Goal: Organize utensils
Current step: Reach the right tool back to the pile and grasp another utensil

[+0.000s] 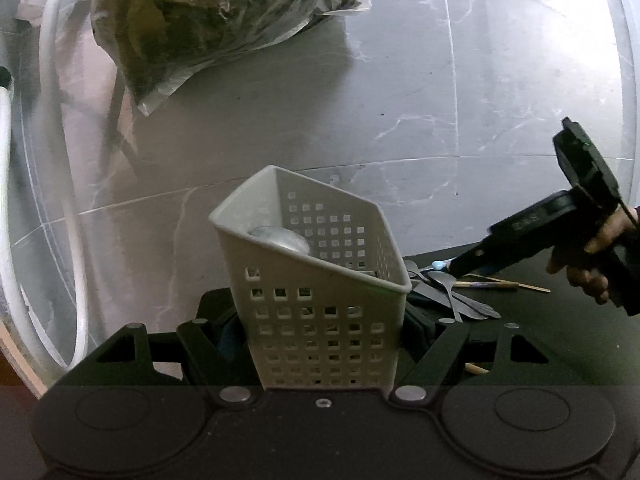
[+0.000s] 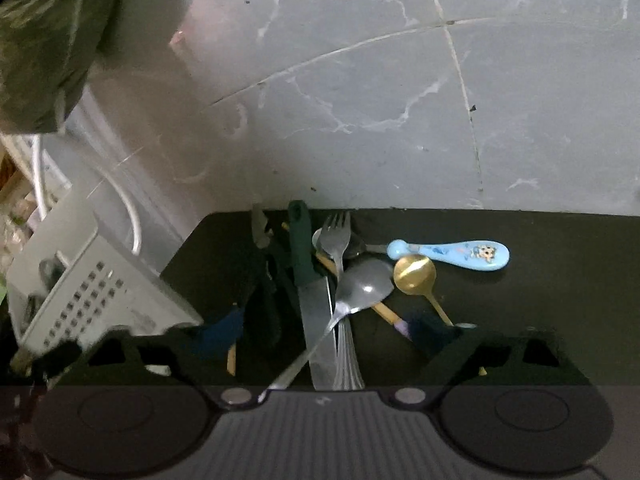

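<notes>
My left gripper [image 1: 324, 320] is shut on a white perforated utensil basket [image 1: 320, 280], held tilted, with a metal spoon bowl [image 1: 280, 238] inside it. The basket also shows in the right wrist view [image 2: 92, 292] at the left. My right gripper [image 2: 324, 336] is open above a utensil pile on a black table [image 2: 560, 300]: a green-handled knife [image 2: 308, 280], a fork [image 2: 338, 240], a large steel spoon [image 2: 360, 284], a gold spoon [image 2: 414, 274] and a blue child's spoon [image 2: 460, 256]. In the left wrist view the right gripper [image 1: 448, 270] reaches over that pile.
A grey marble-tiled wall [image 1: 400, 100] stands behind the table. A plastic bag of dark greens [image 1: 208, 20] hangs at the upper left. White hoses [image 1: 60, 200] run down the left side. Wooden chopsticks [image 1: 500, 285] lie near the pile.
</notes>
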`<state>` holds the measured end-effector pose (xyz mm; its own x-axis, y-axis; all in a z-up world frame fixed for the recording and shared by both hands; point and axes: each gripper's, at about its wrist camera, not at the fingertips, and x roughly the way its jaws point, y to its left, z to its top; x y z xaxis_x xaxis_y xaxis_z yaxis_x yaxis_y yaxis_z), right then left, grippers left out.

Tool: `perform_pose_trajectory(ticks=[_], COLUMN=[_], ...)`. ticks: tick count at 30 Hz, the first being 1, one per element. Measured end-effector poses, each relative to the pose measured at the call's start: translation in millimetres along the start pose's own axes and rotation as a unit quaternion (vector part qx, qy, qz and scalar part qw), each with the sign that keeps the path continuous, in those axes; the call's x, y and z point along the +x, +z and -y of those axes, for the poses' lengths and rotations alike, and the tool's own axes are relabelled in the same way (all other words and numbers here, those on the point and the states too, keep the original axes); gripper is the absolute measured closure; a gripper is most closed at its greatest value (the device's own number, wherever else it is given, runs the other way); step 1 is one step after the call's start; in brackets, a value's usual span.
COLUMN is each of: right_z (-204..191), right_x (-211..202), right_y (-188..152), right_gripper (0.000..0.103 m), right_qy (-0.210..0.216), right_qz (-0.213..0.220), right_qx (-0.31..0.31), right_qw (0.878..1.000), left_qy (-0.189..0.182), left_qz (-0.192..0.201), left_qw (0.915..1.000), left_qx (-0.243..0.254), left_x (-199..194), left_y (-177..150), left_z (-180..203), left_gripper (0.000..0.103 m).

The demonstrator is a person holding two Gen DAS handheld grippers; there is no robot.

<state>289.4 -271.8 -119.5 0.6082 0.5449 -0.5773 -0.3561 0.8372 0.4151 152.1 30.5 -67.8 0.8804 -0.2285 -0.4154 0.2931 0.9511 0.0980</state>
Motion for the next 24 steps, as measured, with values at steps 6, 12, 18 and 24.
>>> perform_pose_trajectory(ticks=[6,12,18,24], right_z=[2.2,3.8,-11.7,-24.8], right_x=[19.9,28.8,32.3,40.4], right_y=[5.1,8.6,9.9,13.3], right_gripper=[0.06,0.069,0.071,0.071], right_qy=[-0.045,-0.075,-0.109,-0.134], right_qz=[-0.012,-0.012,-0.023,-0.035], right_qx=[0.073,0.123,0.113,0.083], right_qw=[0.996,0.989,0.987,0.987], left_qy=[0.002,-0.004,-0.008,-0.013], left_qz=[0.003,0.004,0.005,0.007], left_qw=[1.0,1.0,1.0,0.9999], left_qx=[-0.001,0.001,0.0,0.0], left_x=[-3.0,-3.6,-3.0,-3.2], left_y=[-2.5,-3.0,-3.6,-4.8], left_z=[0.9,-2.6,-4.9,-6.6], left_gripper=[0.025,0.025,0.025,0.025])
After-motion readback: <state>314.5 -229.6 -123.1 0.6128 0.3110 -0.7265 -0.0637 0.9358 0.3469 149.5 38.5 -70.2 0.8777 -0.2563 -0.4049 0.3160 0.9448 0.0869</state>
